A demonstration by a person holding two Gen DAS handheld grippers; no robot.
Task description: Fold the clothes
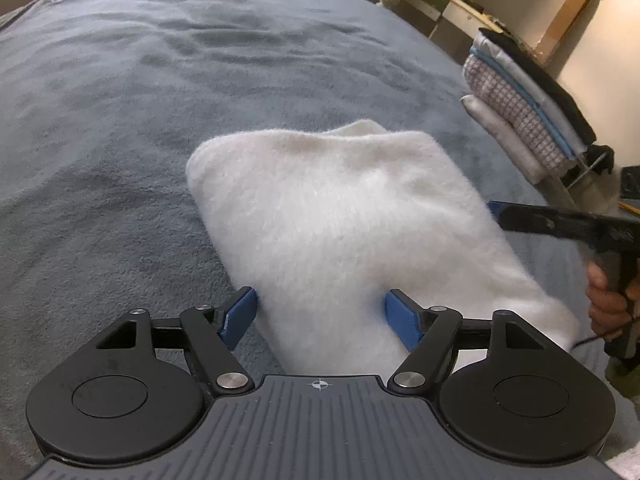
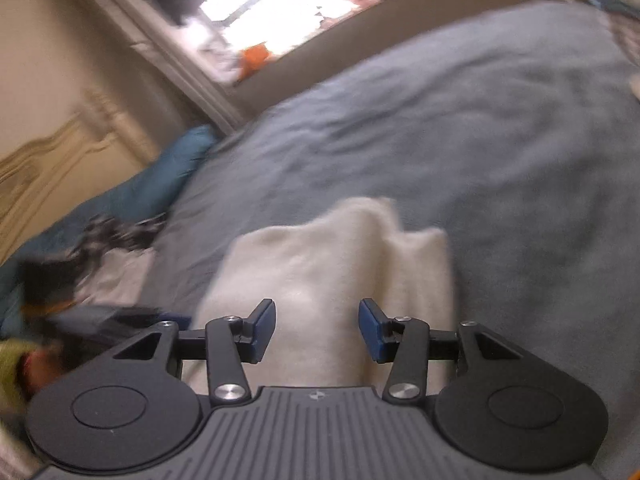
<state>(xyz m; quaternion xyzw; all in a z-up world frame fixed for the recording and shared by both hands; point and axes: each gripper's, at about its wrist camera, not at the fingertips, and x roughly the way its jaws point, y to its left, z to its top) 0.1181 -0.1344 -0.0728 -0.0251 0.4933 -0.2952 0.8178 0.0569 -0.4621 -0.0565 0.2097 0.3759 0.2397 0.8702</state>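
1. Your left gripper (image 1: 320, 316) sits nearest the lens, its blue-padded fingers (image 1: 240, 318) spread wide apart with nothing pinched; the near end of the folded white fluffy garment (image 1: 344, 224) lies between them.
2. Your right gripper (image 2: 317, 330) has its jaws parted too, with the same white garment (image 2: 332, 276) below and between the pads, not clamped.
3. From the left wrist view, your right gripper (image 1: 560, 222) shows as a dark blurred bar at the garment's right edge, with your hand (image 1: 610, 300) wrapped around its handle.
4. That garment lies folded into a thick, roughly rectangular bundle on the grey-blue plush bedspread (image 1: 140, 120), angled away from you.
5. Farther right, at the bed's edge, a stack of folded clothes (image 1: 528, 108) stands well apart from the bundle: white, checked, blue-trimmed and black layers.
6. On the right wrist view, blurred, a loose heap of clothes (image 2: 108, 256) lies at the left on a teal cover (image 2: 160, 184), and a bright window (image 2: 280, 4) is beyond the bed.
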